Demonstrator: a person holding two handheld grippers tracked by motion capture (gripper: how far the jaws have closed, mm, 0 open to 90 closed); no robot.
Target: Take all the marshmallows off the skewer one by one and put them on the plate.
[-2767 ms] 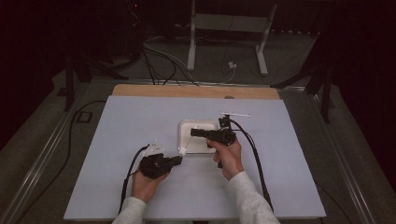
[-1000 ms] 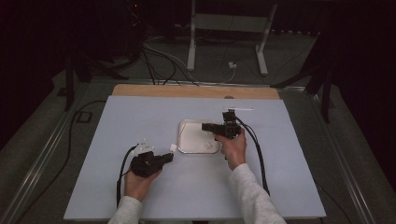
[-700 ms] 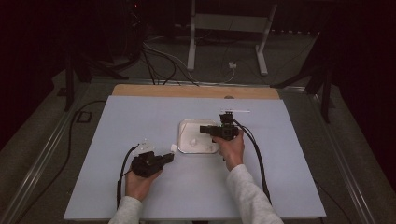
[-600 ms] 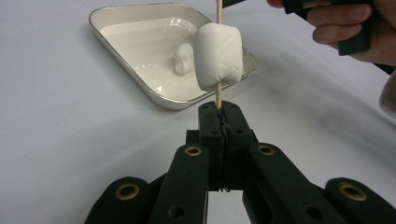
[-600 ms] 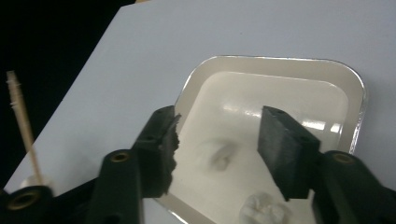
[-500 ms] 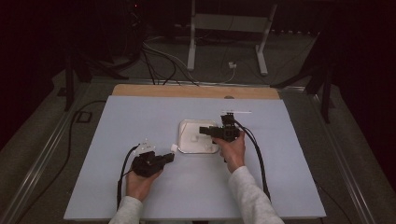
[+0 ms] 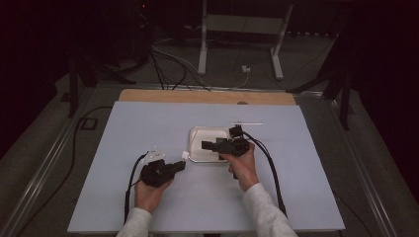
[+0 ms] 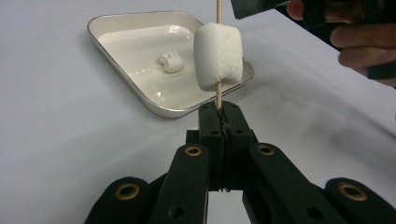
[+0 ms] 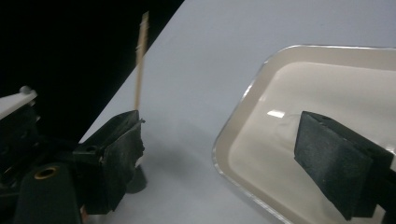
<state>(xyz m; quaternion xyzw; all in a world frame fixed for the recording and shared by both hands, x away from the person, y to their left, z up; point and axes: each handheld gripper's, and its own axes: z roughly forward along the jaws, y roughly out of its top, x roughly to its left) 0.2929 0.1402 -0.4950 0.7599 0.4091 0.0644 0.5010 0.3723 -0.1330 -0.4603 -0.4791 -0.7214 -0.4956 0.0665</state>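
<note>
My left gripper (image 8: 219,109) is shut on the lower end of a thin wooden skewer (image 8: 217,11) that stands upright. A white marshmallow (image 8: 218,57) is threaded on it just above the jaws. Beyond it a shallow cream tray (image 8: 140,100) holds one small white lump (image 8: 170,61). In the high view the left gripper (image 7: 182,164) sits just left of the tray (image 7: 193,136), the marshmallow (image 7: 185,155) at its tip. My right gripper (image 7: 205,145) hovers over the tray, open and empty. In its own view the right gripper (image 9: 224,158) faces the tray's rim (image 9: 233,126), the skewer (image 9: 140,60) behind its left jaw.
The pale blue board (image 7: 123,128) covers the table, with a wooden strip (image 7: 207,96) along its far edge. A thin pale stick (image 7: 245,123) lies behind the tray. Cables (image 7: 173,59) and a stand's legs (image 7: 202,54) are on the floor beyond.
The right gripper has drifted a little leftward and lower over the tray. The left gripper has kept the skewer and marshmallow nearly still beside the tray.
</note>
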